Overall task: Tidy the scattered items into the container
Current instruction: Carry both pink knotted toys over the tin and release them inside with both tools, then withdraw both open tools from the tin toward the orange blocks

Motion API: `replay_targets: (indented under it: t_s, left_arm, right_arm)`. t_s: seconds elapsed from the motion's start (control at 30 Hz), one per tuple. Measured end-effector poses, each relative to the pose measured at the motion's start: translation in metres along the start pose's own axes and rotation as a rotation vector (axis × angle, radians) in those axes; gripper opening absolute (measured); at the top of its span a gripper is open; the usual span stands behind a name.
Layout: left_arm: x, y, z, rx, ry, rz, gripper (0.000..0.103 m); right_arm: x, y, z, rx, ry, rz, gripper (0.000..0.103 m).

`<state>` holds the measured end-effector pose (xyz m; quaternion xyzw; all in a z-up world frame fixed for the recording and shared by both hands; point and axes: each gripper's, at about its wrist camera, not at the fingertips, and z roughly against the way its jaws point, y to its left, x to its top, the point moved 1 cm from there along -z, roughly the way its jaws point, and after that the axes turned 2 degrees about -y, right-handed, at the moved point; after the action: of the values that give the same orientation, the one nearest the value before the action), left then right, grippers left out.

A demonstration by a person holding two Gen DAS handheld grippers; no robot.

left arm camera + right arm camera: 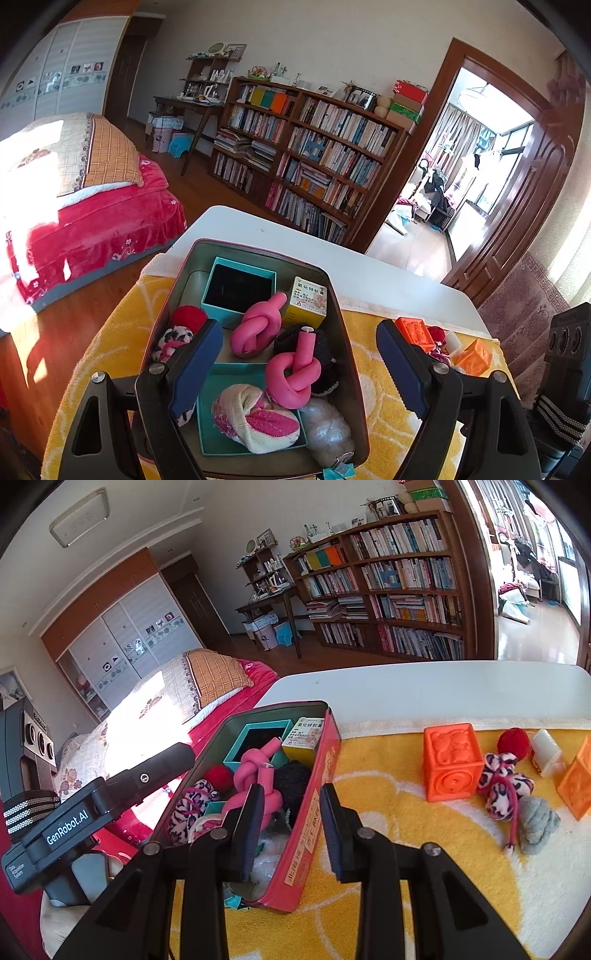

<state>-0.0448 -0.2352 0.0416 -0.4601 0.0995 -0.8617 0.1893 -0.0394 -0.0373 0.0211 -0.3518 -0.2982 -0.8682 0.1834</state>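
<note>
At the left of the white table (443, 686), over the yellow towel with white swirls (388, 812), your left gripper (295, 326) hovers above the open red metal tin (314, 812) with its jaws spread wide and nothing between the pads. Below it the tin is already crowded: a red pom-pom (188, 317) and a pink leopard-print rope toy (171, 339) lie by the left wall, a teal cardboard box (238, 284) stands open at the far end beside a yellow medicine carton (308, 299), and two knotted pink foam tubes (255, 328) lie in the middle, with a cream-and-pink knitted bundle (258, 417) nearer you. Your right gripper (291, 788) sits at the tin's right wall, jaws drawn in as far as they go; the wall shows in the gap between them, and you cannot tell whether the pads touch it. Further right, loose on the towel, stand an orange embossed cube (452, 762), a red yarn ball (513, 742), a pink-and-black leopard-print knotted rope (504, 782), a grey knitted lump (537, 823), a small white plastic piece (546, 751) and a second orange cube (578, 786) at the edge.
</note>
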Motion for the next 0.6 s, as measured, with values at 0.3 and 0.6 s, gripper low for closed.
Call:
replay_targets:
  t_s: [0.3,0.6]
  left_arm:
    - [-0.008,-0.016,-0.007,-0.016,0.025,-0.042,0.087]
    - [-0.015,-0.030,-0.012,-0.026,0.046,-0.075,0.087]
  right_arm:
    - [-0.001,-0.030,0.015,-0.083,-0.010,-0.026,0.034]
    - [-0.006,-0.061,0.026,-0.142,-0.013,-0.064,0.038]
